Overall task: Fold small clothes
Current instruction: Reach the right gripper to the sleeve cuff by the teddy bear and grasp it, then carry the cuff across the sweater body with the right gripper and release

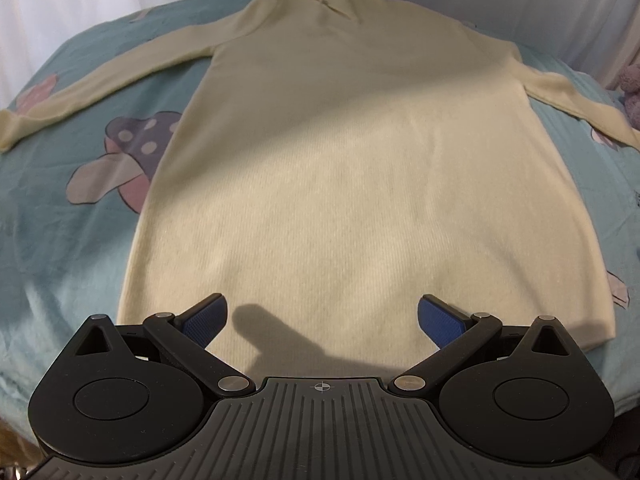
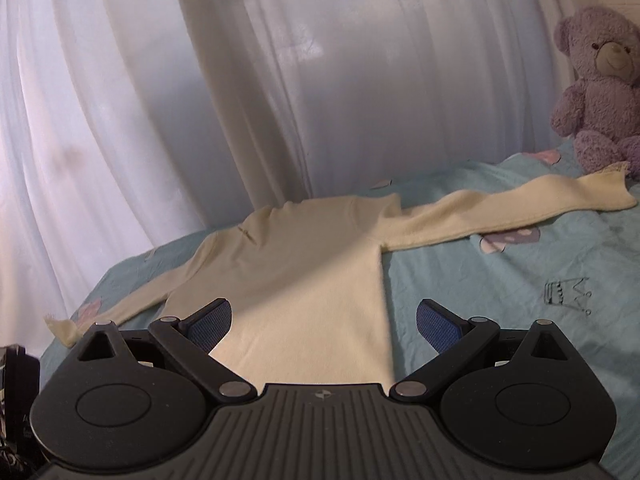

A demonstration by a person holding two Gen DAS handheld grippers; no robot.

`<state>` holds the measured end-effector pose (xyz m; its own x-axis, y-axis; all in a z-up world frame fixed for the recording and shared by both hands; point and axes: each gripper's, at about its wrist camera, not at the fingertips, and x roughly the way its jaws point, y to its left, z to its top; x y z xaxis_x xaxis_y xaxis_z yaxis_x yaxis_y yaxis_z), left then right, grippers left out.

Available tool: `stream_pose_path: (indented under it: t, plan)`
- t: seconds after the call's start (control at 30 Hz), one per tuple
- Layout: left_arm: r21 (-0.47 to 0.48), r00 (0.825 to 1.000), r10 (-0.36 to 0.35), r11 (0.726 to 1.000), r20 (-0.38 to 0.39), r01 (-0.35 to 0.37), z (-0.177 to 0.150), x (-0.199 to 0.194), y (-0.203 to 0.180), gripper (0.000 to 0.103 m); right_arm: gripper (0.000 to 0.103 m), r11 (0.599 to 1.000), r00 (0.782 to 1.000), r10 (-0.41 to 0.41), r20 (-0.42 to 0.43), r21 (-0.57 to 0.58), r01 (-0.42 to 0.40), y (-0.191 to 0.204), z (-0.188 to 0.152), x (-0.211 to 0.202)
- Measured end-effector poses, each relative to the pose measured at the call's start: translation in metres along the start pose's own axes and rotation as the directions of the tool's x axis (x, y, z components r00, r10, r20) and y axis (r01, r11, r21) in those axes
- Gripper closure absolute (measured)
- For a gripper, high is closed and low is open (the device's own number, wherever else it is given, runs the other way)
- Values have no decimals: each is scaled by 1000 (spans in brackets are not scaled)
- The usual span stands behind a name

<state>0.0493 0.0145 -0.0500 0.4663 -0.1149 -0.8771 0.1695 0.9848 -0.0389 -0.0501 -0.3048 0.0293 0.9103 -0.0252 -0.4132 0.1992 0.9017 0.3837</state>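
Cream sweater laid out flat on the bed, both grippers empty

The cream long-sleeved knit sweater [image 1: 360, 168] is spread front-up on a bed with a light blue cartoon-print bedsheet [image 1: 60, 240], collar at the far end by the white curtain [image 2: 200, 100], both sleeves stretched straight out to the sides. The left hand-held gripper [image 1: 322, 318] hovers right over the hem, its blue pads [image 1: 206, 316] spread wide, nothing between them, and its shadow falls on the fabric. The right hand-held gripper [image 2: 323, 322] is wide apart too and holding nothing, sitting over the sweater's right side edge. A purple teddy bear [image 2: 600, 92] sits at the far right of the bed, just past the right cuff. No containers anywhere.
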Motion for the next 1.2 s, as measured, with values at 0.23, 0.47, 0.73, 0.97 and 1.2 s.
stream_pose_path:
  t: [0.23, 0.47, 0.73, 0.97, 1.2]
  plan:
    - [-48, 997, 66, 997, -29, -68, 24, 21, -9, 0, 14, 902, 943, -320, 94, 335, 273, -163, 57, 50]
    - [-170, 995, 90, 981, -39, -95, 54, 34, -28, 0, 69, 722, 910, -407, -81, 581, 375, -305, 63, 114]
    - [-157, 987, 143, 976, -67, -152, 65, 52, -51, 0, 62, 680, 926, -372, -57, 662, 314, -334, 59, 138]
    - [-151, 989, 142, 977, -47, -147, 69, 58, -47, 0, 97, 686, 896, -429, -111, 606, 403, -325, 71, 149]
    - [-112, 992, 113, 987, -47, -118, 72, 62, -42, 0, 97, 892, 945, -314, 92, 369, 261, -206, 118, 142]
